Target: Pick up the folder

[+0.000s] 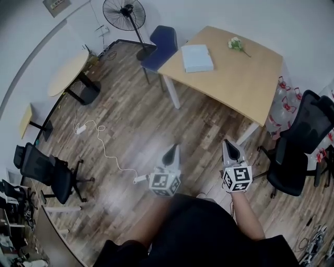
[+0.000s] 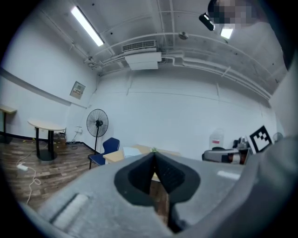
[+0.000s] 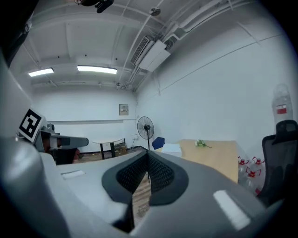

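A pale blue-white folder [image 1: 197, 58] lies flat on the wooden table [image 1: 245, 78] at the far side of the room; it shows small in the left gripper view [image 2: 132, 151] and the right gripper view [image 3: 171, 148]. My left gripper [image 1: 174, 149] and right gripper [image 1: 228, 144] are held side by side over the floor, well short of the table. Both are shut with nothing between their jaws. Their tips point toward the table [image 3: 209, 155].
A small bunch of flowers [image 1: 236, 44] lies on the table's far corner. A blue chair [image 1: 159, 48] stands at the table's left end, a standing fan [image 1: 125, 13] behind it. Black office chairs [image 1: 302, 143] and water bottles [image 1: 279, 112] are at the right. A white cable [image 1: 104, 148] trails across the floor.
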